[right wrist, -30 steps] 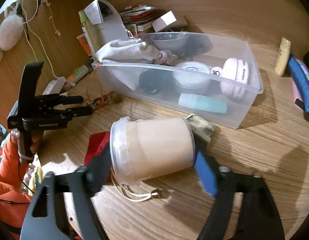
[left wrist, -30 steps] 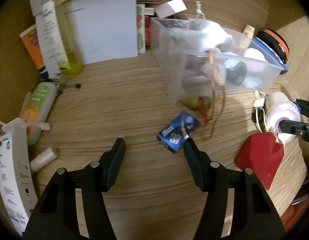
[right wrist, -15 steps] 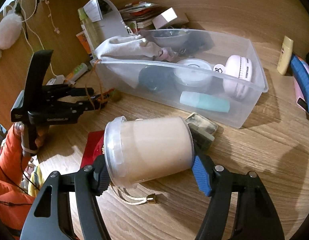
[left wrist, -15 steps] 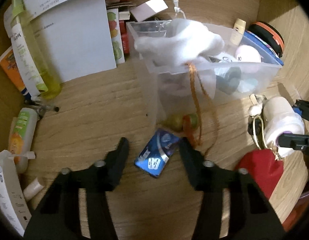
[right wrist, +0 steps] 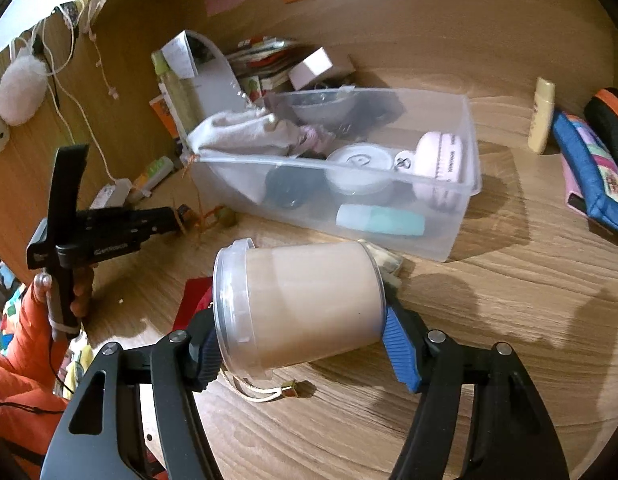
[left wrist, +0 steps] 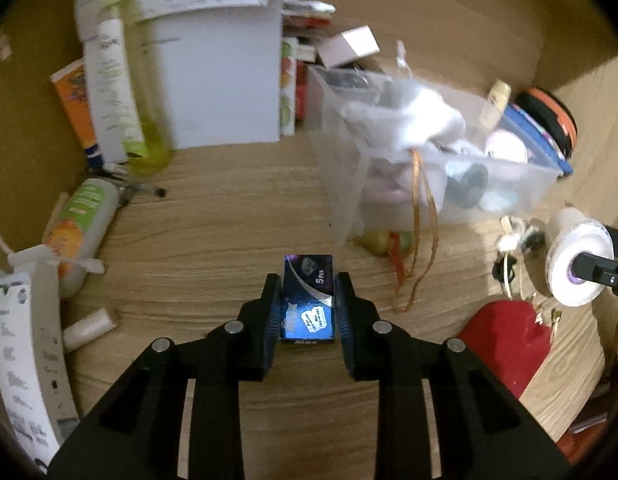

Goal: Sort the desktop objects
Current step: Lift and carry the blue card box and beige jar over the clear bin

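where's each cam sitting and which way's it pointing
Left wrist: on the left gripper, angled down at the wooden desk; its black fingers close on a small blue box.
Right wrist: on the right gripper, angled down across the desk; its fingers clamp a beige clear-lidded plastic jar, and an orange sleeve shows.
Shared: the clear plastic bin, the jar, and the left gripper.

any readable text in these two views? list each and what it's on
"5 Pcs": on the small blue box, between the closing left gripper pads.
"Max": on that box's near edge, blurred, uncertain.
Too blurred to read: white sticker on the box, the bottles, paper slip, pink case and gripper body.
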Available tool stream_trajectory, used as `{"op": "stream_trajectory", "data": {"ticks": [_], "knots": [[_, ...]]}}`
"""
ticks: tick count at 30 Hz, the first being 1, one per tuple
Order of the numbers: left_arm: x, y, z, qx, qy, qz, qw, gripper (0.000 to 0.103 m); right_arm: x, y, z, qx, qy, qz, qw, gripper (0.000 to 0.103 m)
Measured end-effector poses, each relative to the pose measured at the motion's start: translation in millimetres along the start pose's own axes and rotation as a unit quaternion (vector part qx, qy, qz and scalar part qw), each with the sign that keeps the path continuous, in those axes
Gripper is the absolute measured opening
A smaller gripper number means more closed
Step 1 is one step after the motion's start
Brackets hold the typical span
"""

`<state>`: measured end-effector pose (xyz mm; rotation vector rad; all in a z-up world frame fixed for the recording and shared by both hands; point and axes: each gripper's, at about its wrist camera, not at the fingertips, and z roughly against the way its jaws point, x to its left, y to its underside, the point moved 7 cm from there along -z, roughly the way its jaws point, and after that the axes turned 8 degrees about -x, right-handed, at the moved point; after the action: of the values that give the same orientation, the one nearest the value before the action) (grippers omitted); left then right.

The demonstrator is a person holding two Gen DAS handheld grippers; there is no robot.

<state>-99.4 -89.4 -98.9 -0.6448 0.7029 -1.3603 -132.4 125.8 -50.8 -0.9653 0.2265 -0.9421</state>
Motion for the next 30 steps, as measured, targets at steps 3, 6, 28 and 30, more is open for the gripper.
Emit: {"op": "stream_trajectory", "data": {"ticks": [3, 6, 28, 30], "knots": [[-0.4, -5.5, 9.0, -0.017, 0.000, 0.008, 0.9998, 0.027, -3.1, -6.7, 5.5, -0.009, 0.003, -0.004, 1.000, 0.064], [-2.7, -14.0, 20.2, -0.041, 0.003, 0.009, 0.9991, 0.027, -6.0, -13.6, 11.8, -0.021, 0.008, -0.003, 1.000, 0.064], [-37.3, -91.5, 31.4, -0.122, 0.048, -0.027, 0.9910, 0.027, -22.9, -77.3, 30.1, -0.099, 0.042, 0.005, 0.994, 0.064], [-38.2, -96.0, 25.9, -0.120, 0.047, -0.034, 0.9910, 0.027, -25.1, -83.4, 27.9, -0.100, 0.046, 0.007, 0.994, 0.064]]}}
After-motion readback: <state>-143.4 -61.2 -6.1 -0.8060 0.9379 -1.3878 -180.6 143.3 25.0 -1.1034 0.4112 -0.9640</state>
